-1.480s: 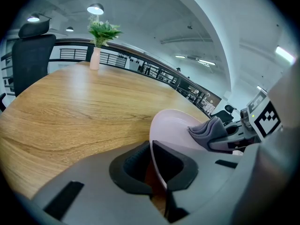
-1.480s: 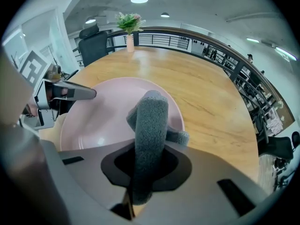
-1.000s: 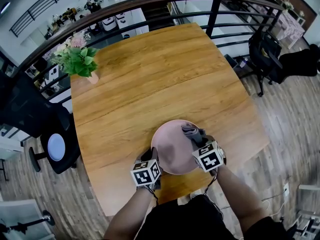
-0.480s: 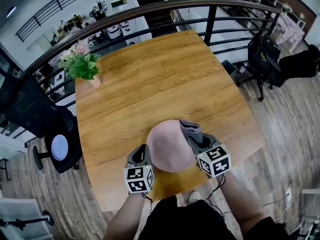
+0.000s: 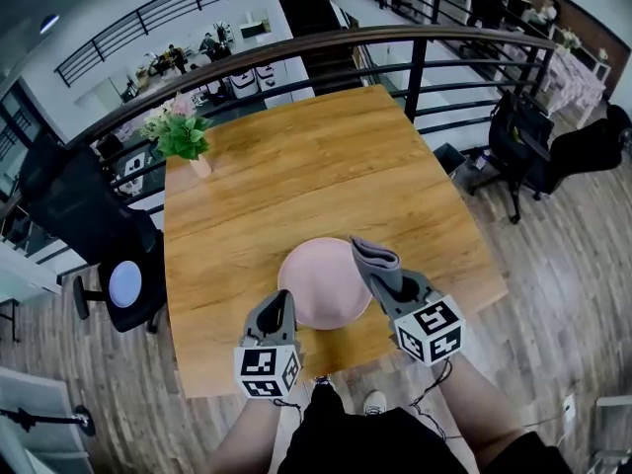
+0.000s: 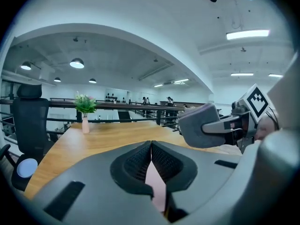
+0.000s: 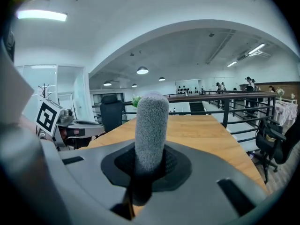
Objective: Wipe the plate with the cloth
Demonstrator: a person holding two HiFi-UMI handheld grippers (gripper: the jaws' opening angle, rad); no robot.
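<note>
The pink plate is lifted above the near edge of the wooden table. My left gripper is shut on its left rim, and its jaws have just closed tighter. In the left gripper view a pink strip of plate shows between the meeting pads. My right gripper is shut on the folded grey cloth, which stands up by the plate's right rim. The right gripper view shows the cloth upright in the jaws. From the left gripper view the cloth hangs at the right.
A potted plant in a small vase stands at the table's far left corner. A black office chair is left of the table and another is at the right. A dark railing runs behind the table.
Both grippers have risen toward me. The plate has come up off the table in the left gripper. The cloth, which lay on the plate, is now held up at the plate's right rim.
</note>
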